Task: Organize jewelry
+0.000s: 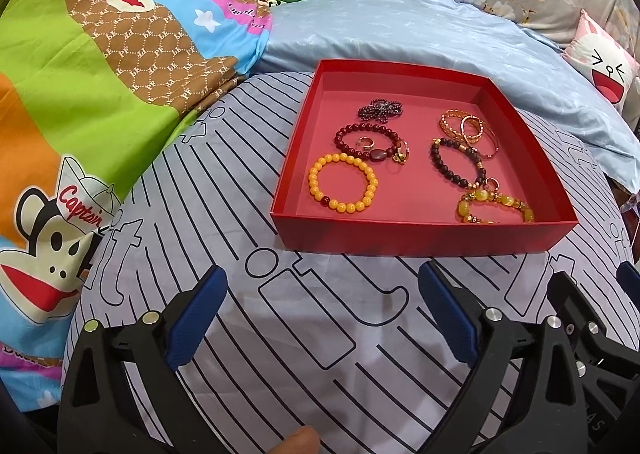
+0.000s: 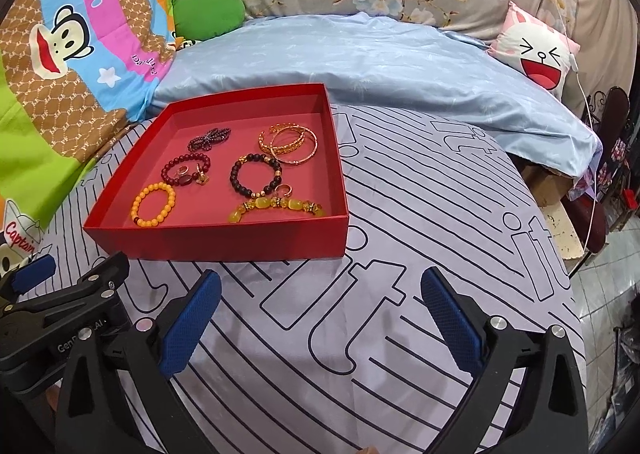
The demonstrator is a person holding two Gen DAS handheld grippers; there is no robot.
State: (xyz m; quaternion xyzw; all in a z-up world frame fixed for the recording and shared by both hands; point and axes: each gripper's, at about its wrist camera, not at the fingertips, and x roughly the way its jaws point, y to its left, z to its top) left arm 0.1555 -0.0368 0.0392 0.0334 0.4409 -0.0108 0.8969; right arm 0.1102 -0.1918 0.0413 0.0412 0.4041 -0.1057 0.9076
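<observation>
both the left gripper (image 1: 320, 318) and right gripper (image 2: 320, 318) spread wide, empty; red tray (image 1: 424, 232) of bracelets (image 1: 343, 183) lies just ahead.

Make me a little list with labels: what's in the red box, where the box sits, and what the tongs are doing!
box: red box, open top, on the striped sheet
front left in box: yellow bead bracelet
behind it: dark red bead bracelet, a small ring inside its loop
front right: amber chunky bracelet
back right: gold bangles, overlapping
left tongs: open, empty, short of the box
right tongs: open, empty, short of the box
</observation>
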